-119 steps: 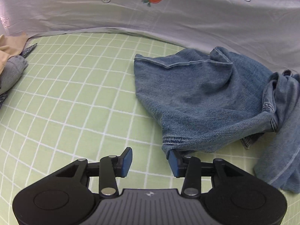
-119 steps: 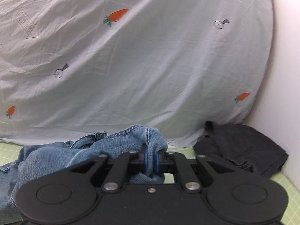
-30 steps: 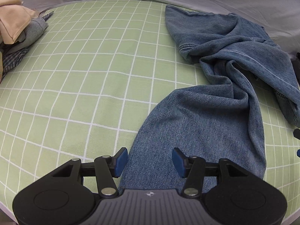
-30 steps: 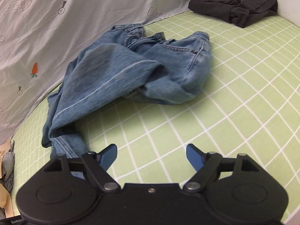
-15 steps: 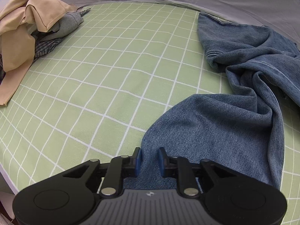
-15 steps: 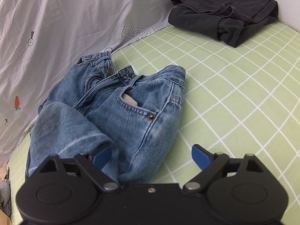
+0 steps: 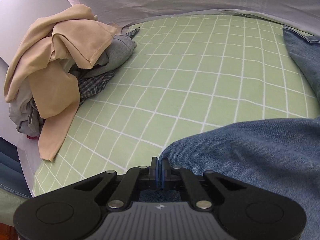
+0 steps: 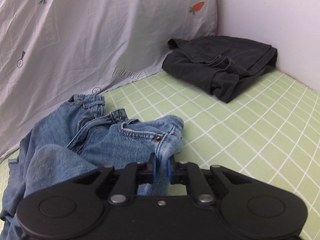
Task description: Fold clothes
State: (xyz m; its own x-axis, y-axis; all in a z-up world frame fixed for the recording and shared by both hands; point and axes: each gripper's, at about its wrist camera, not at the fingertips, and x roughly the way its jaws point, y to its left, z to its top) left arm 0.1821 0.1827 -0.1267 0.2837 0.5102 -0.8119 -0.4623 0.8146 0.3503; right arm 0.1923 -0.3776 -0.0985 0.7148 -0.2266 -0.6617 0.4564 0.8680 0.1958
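A pair of blue jeans (image 8: 96, 138) lies crumpled on the green checked bed sheet (image 8: 250, 136). In the right wrist view my right gripper (image 8: 160, 165) is shut on a fold of denim near the hip pocket and its rivet. The waistband lies further back by the grey cloth. In the left wrist view a leg of the jeans (image 7: 250, 152) spreads across the lower right, and my left gripper (image 7: 159, 165) is shut on its edge. Another part of the jeans shows at the far right edge.
A heap of beige, grey and plaid clothes (image 7: 60, 60) sits at the left edge of the bed. A folded dark grey garment (image 8: 222, 64) lies in the far right corner by the white wall. A grey carrot-print sheet (image 8: 90, 36) hangs behind.
The right gripper, open half a second ago, has closed on the jeans by the pocket. The left gripper has closed fully on the leg's edge and swung left towards the clothes heap.
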